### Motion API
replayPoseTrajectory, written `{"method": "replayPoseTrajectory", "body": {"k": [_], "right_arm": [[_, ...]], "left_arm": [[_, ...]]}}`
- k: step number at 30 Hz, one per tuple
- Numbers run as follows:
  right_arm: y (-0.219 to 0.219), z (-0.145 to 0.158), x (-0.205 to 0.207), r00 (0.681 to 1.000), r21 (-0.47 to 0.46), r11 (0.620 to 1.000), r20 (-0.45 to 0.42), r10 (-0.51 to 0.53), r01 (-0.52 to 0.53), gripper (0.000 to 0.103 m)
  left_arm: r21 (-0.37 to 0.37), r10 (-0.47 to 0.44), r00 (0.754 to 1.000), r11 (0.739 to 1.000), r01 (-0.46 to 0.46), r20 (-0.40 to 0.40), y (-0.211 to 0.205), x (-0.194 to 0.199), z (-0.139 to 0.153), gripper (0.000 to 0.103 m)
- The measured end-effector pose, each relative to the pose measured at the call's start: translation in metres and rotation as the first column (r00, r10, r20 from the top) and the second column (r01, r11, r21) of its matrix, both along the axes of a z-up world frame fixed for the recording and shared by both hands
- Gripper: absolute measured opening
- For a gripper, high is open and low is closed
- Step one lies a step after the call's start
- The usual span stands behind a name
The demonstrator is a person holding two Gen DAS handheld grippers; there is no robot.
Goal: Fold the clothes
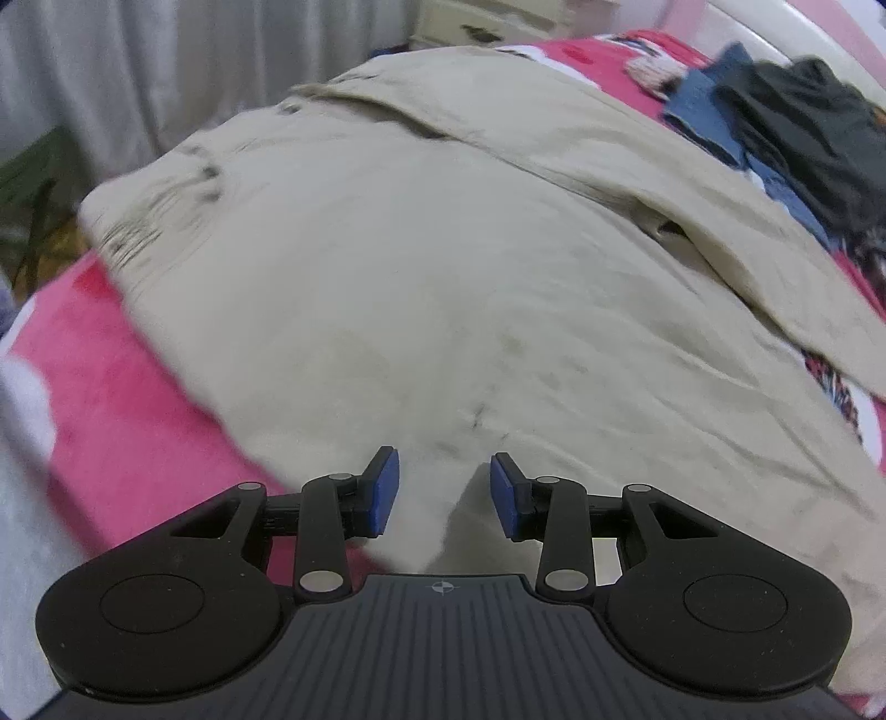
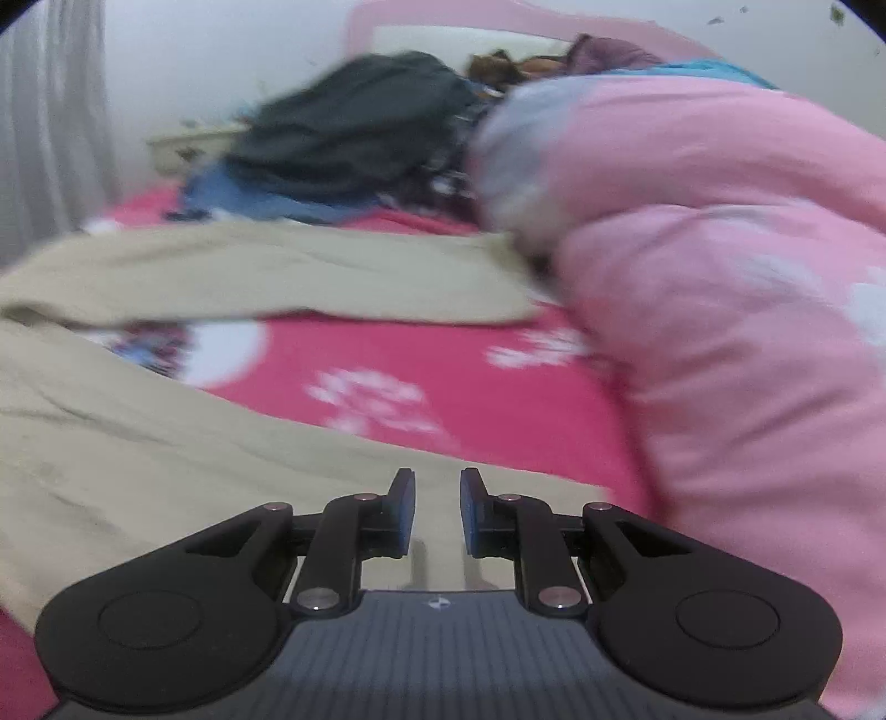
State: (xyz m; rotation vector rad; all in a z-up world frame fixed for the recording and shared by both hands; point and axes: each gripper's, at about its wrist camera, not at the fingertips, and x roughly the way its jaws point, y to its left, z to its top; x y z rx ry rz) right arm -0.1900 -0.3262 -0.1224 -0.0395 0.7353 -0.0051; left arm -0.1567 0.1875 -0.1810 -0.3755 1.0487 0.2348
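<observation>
Beige trousers (image 1: 421,266) lie spread on a bed with a pink patterned cover (image 1: 111,399). Their waistband is at the far left and one leg runs off to the right. My left gripper (image 1: 444,479) is open, just above the near part of the trousers, with nothing between its blue pads (image 1: 385,493). In the right wrist view the trousers (image 2: 138,443) show with both legs apart, one far (image 2: 266,271) and one near. My right gripper (image 2: 437,498) is open over the near leg's edge, holding nothing.
A pile of dark and blue clothes (image 1: 786,127) lies at the back right of the bed, also in the right wrist view (image 2: 354,138). A bulky pink quilt (image 2: 720,288) fills the right side. A cream nightstand (image 1: 487,22) and a grey curtain (image 1: 111,66) stand beyond the bed.
</observation>
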Motion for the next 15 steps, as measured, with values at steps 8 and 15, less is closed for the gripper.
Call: {"method": "replayPoseTrajectory", "body": {"k": [8, 15], "right_arm": [[-0.001, -0.016, -0.008, 0.994, 0.201, 0.980, -0.107, 0.019, 0.003, 0.022], [0.000, -0.032, -0.037, 0.968, 0.570, 0.817, -0.246, 0.060, 0.094, 0.042]], "left_arm": [[0.009, 0.177, 0.984, 0.984, -0.177, 0.010, 0.037, -0.030, 0.024, 0.036], [-0.197, 0.360, 0.933, 0.915, -0.353, 0.003, 0.072, -0.035, 0.016, 0.037]]}}
